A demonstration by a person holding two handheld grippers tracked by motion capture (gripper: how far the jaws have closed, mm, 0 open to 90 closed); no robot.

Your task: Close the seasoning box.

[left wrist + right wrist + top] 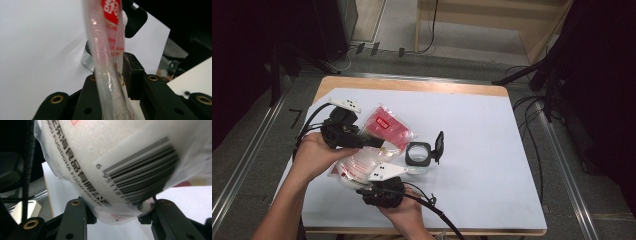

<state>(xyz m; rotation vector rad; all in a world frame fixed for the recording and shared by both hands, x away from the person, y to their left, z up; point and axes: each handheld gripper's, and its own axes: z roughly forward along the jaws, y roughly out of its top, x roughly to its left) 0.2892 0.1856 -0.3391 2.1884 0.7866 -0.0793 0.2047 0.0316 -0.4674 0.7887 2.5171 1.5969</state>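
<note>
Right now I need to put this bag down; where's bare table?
Free: the white sheet right of the open jar and its black lid, and the far strip beyond the bag. Crowded: the near-left, where both grippers meet at the bag.

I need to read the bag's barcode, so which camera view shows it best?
The right gripper view: the barcode sits close and sharp on the bag. The high view shows the whole bag small; the left gripper view shows it edge-on.

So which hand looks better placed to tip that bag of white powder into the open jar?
Probably the left: its tool pinches the bag at the end nearest the jar. The right tool cradles the filled bottom end.
</note>
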